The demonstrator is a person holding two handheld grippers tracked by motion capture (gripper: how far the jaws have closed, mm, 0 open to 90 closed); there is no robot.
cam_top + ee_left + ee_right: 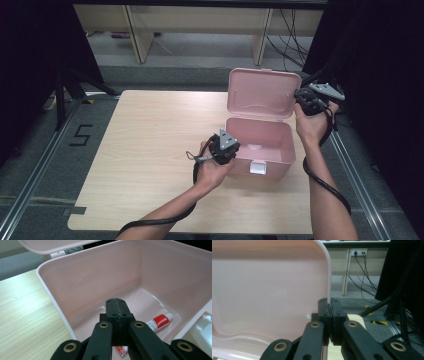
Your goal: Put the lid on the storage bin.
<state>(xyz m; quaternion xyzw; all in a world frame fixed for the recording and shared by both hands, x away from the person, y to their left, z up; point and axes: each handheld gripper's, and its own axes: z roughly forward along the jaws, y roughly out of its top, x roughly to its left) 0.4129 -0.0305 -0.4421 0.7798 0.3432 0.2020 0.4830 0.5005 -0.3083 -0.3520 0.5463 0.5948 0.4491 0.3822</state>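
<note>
Right tool (329, 306) pinches smooth pink plastic lid (262, 290), seemingly rounded-cornered.

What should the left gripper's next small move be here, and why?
Probably open its jaws and dip toward the tube on the box floor. The left gripper hangs shut and empty just inside the rim, while the right gripper is clamped on the edge of the lid, holding it upright, so the way in is clear.
</note>
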